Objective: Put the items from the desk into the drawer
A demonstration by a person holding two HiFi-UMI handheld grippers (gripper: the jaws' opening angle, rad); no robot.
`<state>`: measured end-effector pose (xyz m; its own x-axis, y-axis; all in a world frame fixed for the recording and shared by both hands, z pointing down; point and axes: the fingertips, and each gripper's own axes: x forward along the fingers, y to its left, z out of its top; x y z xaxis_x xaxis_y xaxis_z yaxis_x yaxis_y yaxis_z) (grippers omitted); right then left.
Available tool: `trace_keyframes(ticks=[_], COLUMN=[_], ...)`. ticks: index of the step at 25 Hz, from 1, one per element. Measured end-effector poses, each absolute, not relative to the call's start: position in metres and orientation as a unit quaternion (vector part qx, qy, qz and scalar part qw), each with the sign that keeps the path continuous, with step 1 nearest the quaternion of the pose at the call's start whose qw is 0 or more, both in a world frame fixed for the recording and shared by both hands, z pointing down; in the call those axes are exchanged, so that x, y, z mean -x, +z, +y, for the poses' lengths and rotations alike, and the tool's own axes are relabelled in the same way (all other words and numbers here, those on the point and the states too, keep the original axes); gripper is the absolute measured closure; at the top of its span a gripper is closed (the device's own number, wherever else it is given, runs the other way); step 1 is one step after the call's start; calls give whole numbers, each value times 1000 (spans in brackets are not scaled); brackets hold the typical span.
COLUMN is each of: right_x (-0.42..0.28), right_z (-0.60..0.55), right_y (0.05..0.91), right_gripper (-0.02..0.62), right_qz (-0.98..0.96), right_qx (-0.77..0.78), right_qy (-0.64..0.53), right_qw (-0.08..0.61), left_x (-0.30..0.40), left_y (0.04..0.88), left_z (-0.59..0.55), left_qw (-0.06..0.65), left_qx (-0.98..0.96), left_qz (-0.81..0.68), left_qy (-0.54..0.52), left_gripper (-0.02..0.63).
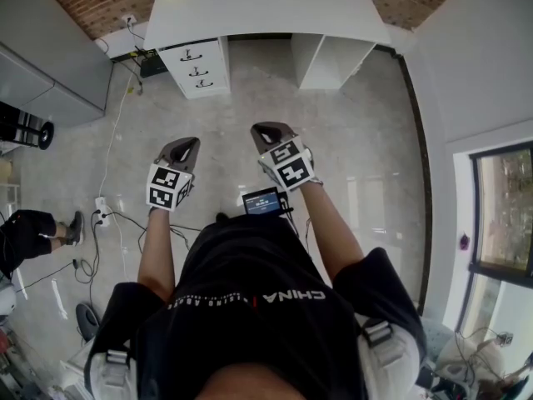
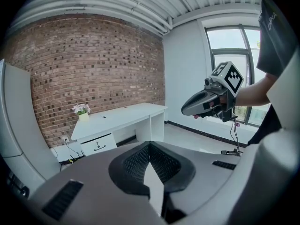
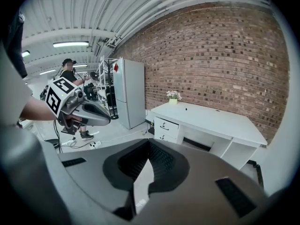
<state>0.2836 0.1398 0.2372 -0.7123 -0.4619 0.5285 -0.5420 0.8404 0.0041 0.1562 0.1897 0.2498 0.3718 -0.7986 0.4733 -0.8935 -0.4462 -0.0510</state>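
I see a rough, red-brown brick wall (image 2: 93, 64) behind a smooth white desk (image 1: 275, 7) with a satin finish. The grey floor (image 1: 358, 140) looks like polished stone, faintly glossy. The left gripper (image 1: 185, 145) and right gripper (image 1: 266, 129) have matt grey plastic shells and ribbed black pads (image 2: 136, 163). The person's T-shirt (image 1: 250, 307) is black cloth.

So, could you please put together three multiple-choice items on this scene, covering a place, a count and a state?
1. Where does the flower pot stand?
A. on a corner of the desk
B. on the floor
C. on the windowsill

2. How many drawers does the desk have?
A. one
B. three
C. five

3. The drawers are:
A. all shut
B. all open
C. one pulled out

Answers: A, the pot sits at the desktop's end by the brick wall; B, three stacked fronts show; A, every front sits flush.
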Motion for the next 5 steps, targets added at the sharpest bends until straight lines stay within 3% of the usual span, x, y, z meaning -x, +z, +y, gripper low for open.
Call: trace_keyframes(ticks=[5], right_x=[-284], right_z=[141], right_y=[238], right_gripper=[580], right_qz=[-924], right_qx=[-267], right_qy=[81], right_qw=[261], left_x=[-159], left_y=[250], left_z=[188], left_qw=[110], left_qx=[-822], left_qz=[-516], left_qy=[213], left_gripper=[595])
